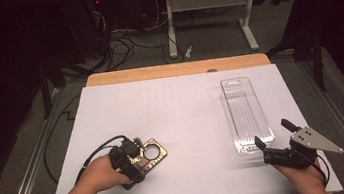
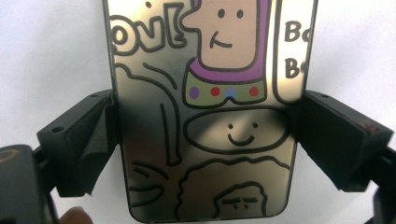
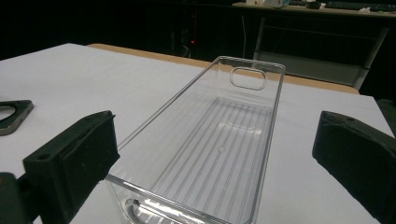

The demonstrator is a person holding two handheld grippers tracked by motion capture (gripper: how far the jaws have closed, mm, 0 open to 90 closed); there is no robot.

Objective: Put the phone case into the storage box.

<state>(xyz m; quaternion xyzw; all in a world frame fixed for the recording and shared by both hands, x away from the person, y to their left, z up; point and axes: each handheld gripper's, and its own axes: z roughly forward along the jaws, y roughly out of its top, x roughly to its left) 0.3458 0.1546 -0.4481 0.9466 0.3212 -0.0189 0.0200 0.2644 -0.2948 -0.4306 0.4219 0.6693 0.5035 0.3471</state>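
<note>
- Left gripper [image 1: 135, 158] is down at the near-left of the white table [image 1: 182, 111], and in the left gripper view its jaws are clamped on both long edges of the phone case [image 2: 205, 116], the shiny one with cartoon doodles.
- In the high view that phone case [image 1: 150, 154] lies flat on the table, camera cutout pointing right; whether it is lifted a hair off the surface is hard to tell from up here.
- Right gripper [image 1: 279, 138] hangs at the near end of the clear plastic tray [image 1: 245, 115], jaws spread wide and holding nothing.
- The right gripper view has the clear plastic tray [image 3: 215, 140] running straight away between those parted jaws, hang-hole at the far end.
- My read: the case is headed for the tray, so the grip wants to stay square on the long edges; those glossy sides could slip if the squeeze goes off-centre.
- Best move for the right side, I'd say, is to close on the tray's near rim and steady it, because a light shell like that would likely skate on the table.
- Bring the case in level and lengthwise so it matches the tray's long axis.
</note>
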